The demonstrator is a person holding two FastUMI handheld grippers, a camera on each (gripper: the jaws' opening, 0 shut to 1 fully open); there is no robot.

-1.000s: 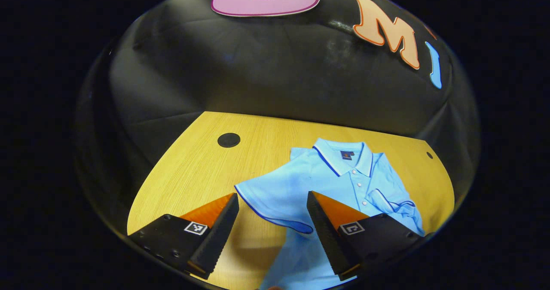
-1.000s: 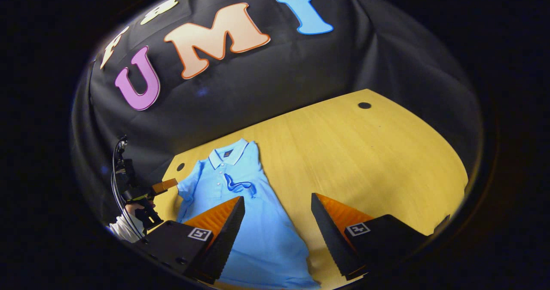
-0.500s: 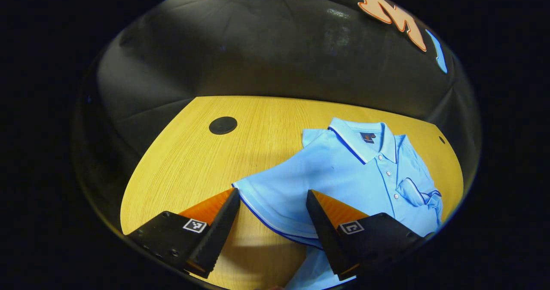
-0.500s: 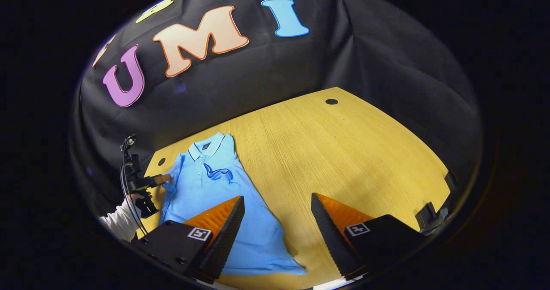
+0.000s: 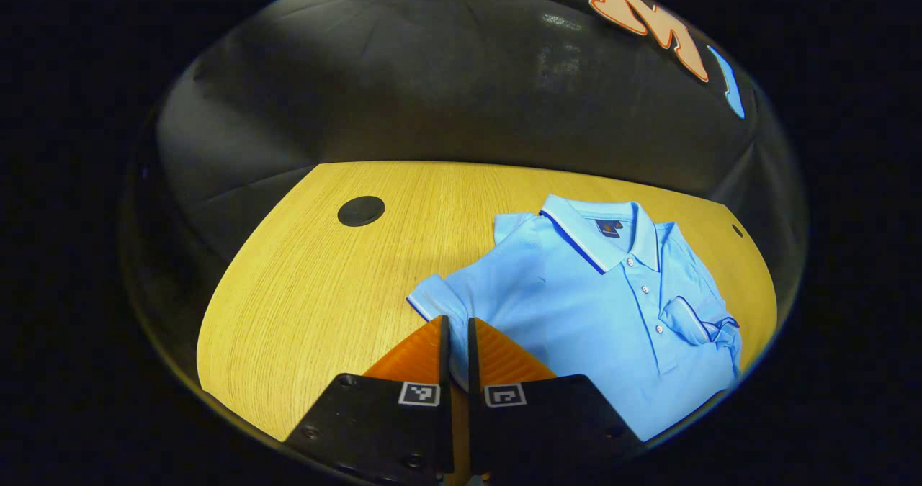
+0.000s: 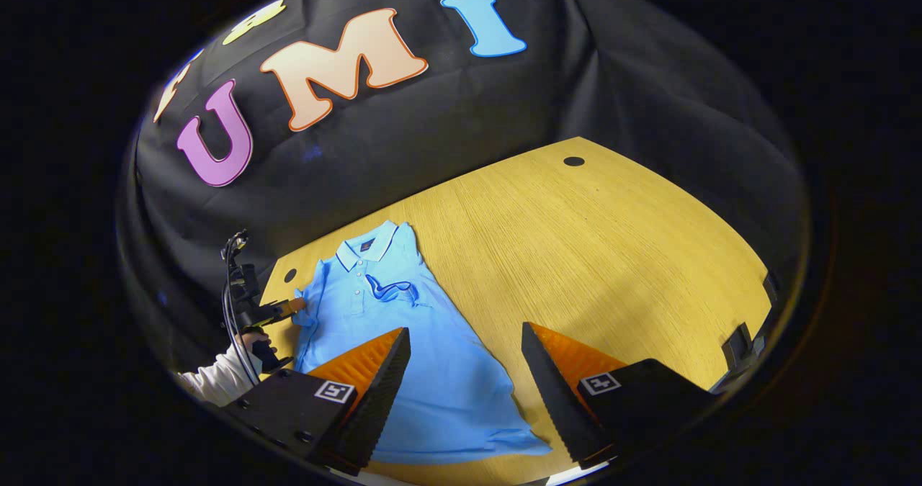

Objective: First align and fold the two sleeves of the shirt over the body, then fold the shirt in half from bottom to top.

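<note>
Shirt lies flat, face up on the table, collar toward the back wall, hem toward me. Far sleeve is already folded in over the chest. My left gripper has its fingers pressed together on the near sleeve, pinching the cuff edge; fabric shows in the thin gap between them. In the right gripper view I can see the left gripper at the sleeve, held by a hand in a white cuff. My right gripper hangs over the hem end with fingers spread wide, holding nothing. Step in hand, as I read it: fold this sleeve over the body. Plan: lift only enough to clear the fabric, carry the cuff across toward the button line, keep the fold line running straight down from the shoulder so the side edge ends up parallel to the other one. Lay it flat next to the folded sleeve, don't bunch on top. Risk: pinch looks shallow, cuff could slip, or drag could skew the whole shirt. Right could pin the hem if it creeps.
</note>
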